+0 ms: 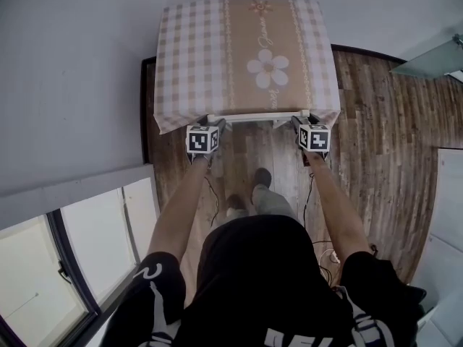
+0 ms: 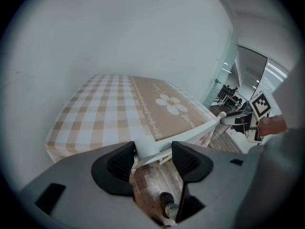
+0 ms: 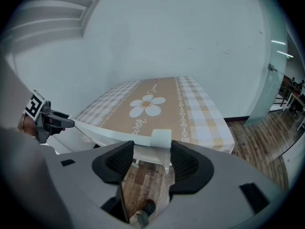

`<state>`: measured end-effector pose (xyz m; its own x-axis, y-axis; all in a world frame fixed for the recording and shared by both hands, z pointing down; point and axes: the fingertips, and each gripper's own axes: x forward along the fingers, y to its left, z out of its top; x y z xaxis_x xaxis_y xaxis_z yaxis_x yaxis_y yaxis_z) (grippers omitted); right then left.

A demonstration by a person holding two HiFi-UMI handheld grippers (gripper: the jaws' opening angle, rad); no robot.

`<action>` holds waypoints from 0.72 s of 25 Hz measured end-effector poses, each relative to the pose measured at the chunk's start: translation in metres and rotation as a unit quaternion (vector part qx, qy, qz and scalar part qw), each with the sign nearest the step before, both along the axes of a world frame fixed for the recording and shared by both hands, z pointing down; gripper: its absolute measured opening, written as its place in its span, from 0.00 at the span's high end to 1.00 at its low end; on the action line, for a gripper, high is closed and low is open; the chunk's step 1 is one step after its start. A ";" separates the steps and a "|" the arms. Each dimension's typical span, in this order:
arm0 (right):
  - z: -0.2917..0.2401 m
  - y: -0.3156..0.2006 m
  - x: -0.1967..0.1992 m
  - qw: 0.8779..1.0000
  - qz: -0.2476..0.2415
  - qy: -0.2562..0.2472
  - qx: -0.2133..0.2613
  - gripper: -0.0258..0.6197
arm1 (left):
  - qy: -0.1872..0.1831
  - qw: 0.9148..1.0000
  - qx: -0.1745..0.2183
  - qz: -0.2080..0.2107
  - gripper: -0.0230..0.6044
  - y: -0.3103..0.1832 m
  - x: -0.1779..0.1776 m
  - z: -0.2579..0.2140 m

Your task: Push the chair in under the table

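Note:
A white chair's top rail (image 1: 257, 116) shows at the near edge of the table (image 1: 210, 56), which wears a checked cloth with a flower print; the seat is hidden beneath it. My left gripper (image 1: 218, 126) sits at the rail's left corner post (image 2: 144, 147). That post stands between the open jaws against the left pad, with a gap to the right pad. My right gripper (image 1: 299, 124) sits at the right corner post (image 3: 161, 140). There the post lies by the right pad, and the left pad stands clear. In their own views the left gripper (image 2: 153, 159) and right gripper (image 3: 148, 161) look over the cloth.
A grey wall (image 1: 72, 71) runs along the table's left and far sides. Wooden floor (image 1: 383, 136) stretches to the right, with a glass partition (image 1: 434, 56) at the upper right. The person's feet (image 1: 262, 178) stand just behind the chair. A cable (image 1: 215, 194) trails on the floor.

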<state>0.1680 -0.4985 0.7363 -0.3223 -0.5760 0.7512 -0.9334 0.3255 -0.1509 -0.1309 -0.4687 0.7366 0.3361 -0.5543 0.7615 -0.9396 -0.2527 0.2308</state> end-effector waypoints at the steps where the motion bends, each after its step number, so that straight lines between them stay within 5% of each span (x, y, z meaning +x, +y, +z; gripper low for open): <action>1: 0.000 -0.003 -0.002 1.000 0.000 0.000 -0.001 0.58 | 0.000 1.000 -0.001 -0.001 0.54 -0.004 -0.002 0.000; 18: 0.003 -0.019 -0.018 1.000 -0.007 0.002 -0.008 0.58 | 0.007 1.000 -0.009 -0.024 0.54 -0.025 -0.020 0.001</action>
<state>0.1497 -0.5177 0.7388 -0.3273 -0.5586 0.7621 -0.9293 0.3365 -0.1525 -0.1509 -0.4939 0.7380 0.3189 -0.5564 0.7673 -0.9476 -0.2021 0.2472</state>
